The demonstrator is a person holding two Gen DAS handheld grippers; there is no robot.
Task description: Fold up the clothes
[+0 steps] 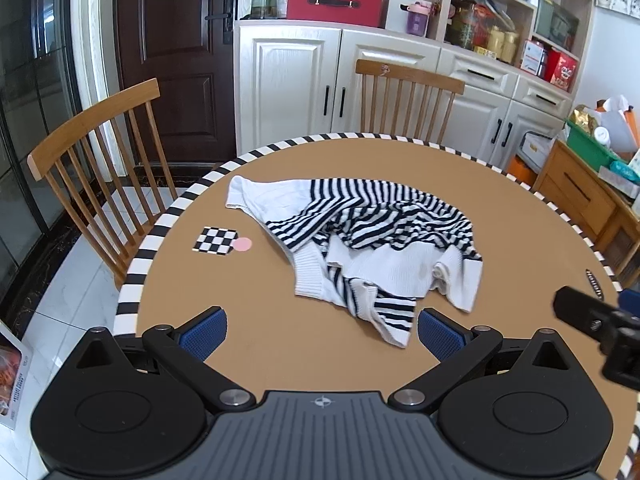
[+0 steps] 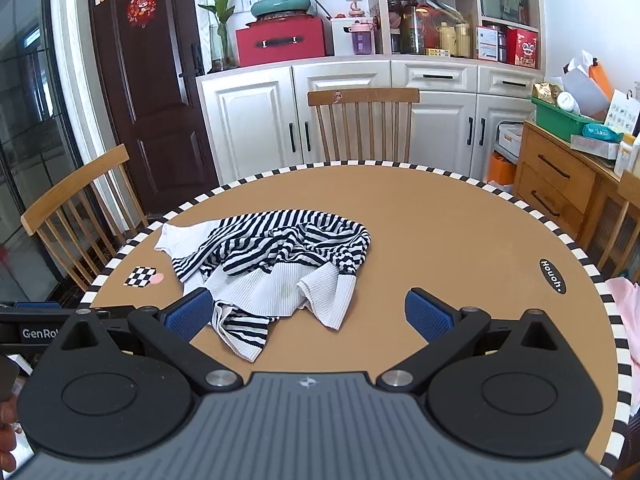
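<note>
Both jaws gape apart, empty, near the striped sweater [image 1: 372,236]; table [image 2: 460,240] label [image 2: 553,276] reads "Houoh".

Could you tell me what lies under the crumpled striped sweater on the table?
Only the round table shows around the striped sweater; whatever it covers is hidden.

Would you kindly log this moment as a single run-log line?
stage: pre-grasp | left claw: open, empty | right claw: open, empty | crumpled navy-and-white striped knit sweater: unfolded on round brown table

L gripper [image 1: 322,332] wide apart, empty | striped sweater [image 1: 360,240] crumpled on table [image 1: 520,240]
</note>
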